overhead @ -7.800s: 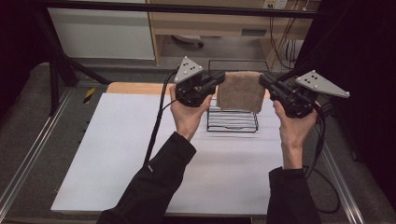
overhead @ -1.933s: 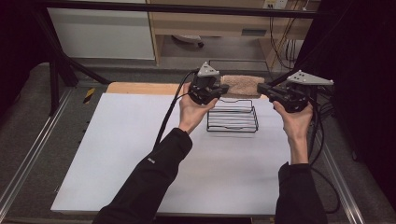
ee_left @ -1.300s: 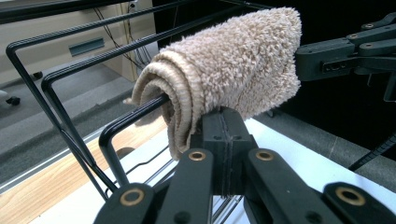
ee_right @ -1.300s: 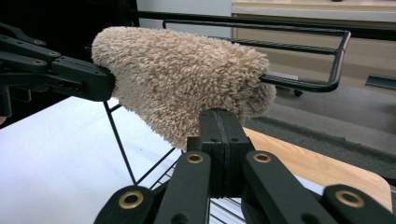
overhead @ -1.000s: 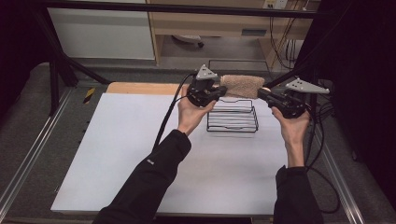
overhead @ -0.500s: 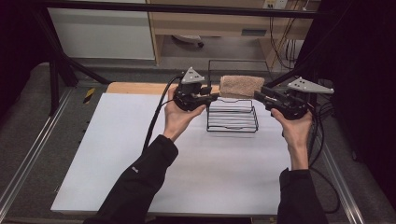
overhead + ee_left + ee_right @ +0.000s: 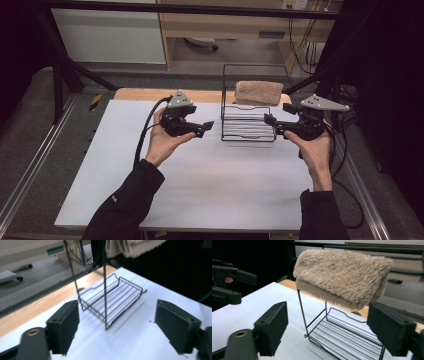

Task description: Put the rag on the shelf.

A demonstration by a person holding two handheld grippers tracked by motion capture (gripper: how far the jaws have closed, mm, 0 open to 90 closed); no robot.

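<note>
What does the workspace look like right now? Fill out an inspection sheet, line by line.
Surface: white table top with a wooden strip along its far edge.
Job's things: folded beige fluffy towel draped over the top bar of the black wire rack, which stands upright.
Clutter: nothing seen on the table top.
Grippers: left gripper and right gripper flank the rack, apart from it; jaws have just been opening, nothing between them.
Cables: black cable trails from the left gripper; more hang at the right table edge.
Surroundings: light cabinets behind, grey floor, metal side rails.
</note>
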